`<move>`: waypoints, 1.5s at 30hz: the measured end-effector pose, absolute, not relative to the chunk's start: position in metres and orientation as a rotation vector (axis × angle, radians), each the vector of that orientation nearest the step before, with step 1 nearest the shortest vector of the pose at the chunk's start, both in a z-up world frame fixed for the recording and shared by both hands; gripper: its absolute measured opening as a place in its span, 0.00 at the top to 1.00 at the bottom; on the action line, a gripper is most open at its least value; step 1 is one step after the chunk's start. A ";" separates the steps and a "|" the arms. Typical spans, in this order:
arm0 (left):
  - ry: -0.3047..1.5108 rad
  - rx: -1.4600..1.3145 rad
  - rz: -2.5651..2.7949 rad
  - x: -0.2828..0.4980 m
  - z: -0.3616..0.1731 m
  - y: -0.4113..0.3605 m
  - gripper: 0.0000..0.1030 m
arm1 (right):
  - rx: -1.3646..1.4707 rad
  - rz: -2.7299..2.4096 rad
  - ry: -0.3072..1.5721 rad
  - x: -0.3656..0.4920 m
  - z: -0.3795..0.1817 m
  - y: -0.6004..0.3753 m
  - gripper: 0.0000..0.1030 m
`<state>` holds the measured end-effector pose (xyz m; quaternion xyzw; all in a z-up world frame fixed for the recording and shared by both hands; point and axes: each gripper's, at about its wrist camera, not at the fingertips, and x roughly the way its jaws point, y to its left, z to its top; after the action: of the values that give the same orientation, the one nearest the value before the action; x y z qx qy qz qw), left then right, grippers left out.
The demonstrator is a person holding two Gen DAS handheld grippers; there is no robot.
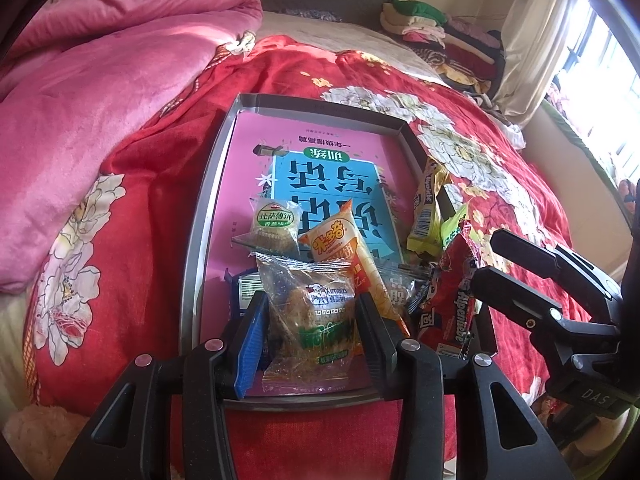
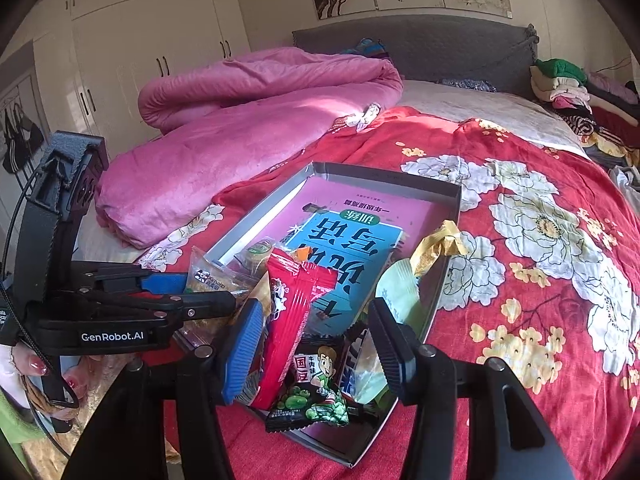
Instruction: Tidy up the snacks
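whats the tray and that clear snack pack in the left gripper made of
Tray: looks like thin cardboard with a grey matte coating, judging by its folded, sharp corners, though sheet metal isn't excluded. Clear snack pack: glossy transparent plastic film, crinkled, its contents showing through, held in the left gripper.

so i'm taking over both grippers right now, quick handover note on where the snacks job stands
Left gripper: jaws pressed on the clear Ximaizi cake packet, held over the near end of the grey tray.
Right gripper: open, nothing gripped; the red Alpenliebe packet stands between its fingers, leaning by the blue pad.
In the tray, on the pink book: round biscuit pack, orange rice-snack stick, black pea packet.
Yellow packet and pale green packet lean over the tray's right rim.
Left: set the cake packet down, tidy the rim packets.
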<state>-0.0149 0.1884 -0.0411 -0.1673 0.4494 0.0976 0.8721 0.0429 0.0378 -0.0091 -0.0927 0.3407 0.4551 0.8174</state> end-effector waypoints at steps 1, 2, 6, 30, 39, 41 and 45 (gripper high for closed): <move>0.940 -0.350 0.205 -0.015 -0.041 0.189 0.55 | -0.193 0.964 0.725 0.044 -0.008 0.036 0.47; 0.940 -0.351 0.205 -0.015 -0.041 0.189 0.55 | -0.188 0.957 0.727 0.045 -0.008 0.033 0.47; 0.941 -0.349 0.204 -0.015 -0.041 0.189 0.55 | -0.159 0.922 0.777 0.055 -0.015 0.022 0.44; 0.902 -0.344 0.182 -0.017 -0.033 0.184 0.38 | -0.140 0.970 0.885 0.055 -0.038 0.033 0.39; 0.871 -0.343 0.203 -0.020 -0.027 0.186 0.33 | -0.157 0.963 0.869 0.054 -0.036 0.033 0.39; 0.864 -0.338 0.207 -0.021 -0.025 0.185 0.31 | -0.161 0.955 0.864 0.054 -0.036 0.033 0.39; 0.850 -0.324 0.226 -0.022 -0.022 0.185 0.28 | -0.159 0.947 0.859 0.055 -0.035 0.031 0.39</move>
<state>-0.0220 0.1848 -0.0220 -0.1561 0.4095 0.1087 0.8922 0.0546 0.0313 -0.0347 -0.0743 0.4003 0.4415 0.7996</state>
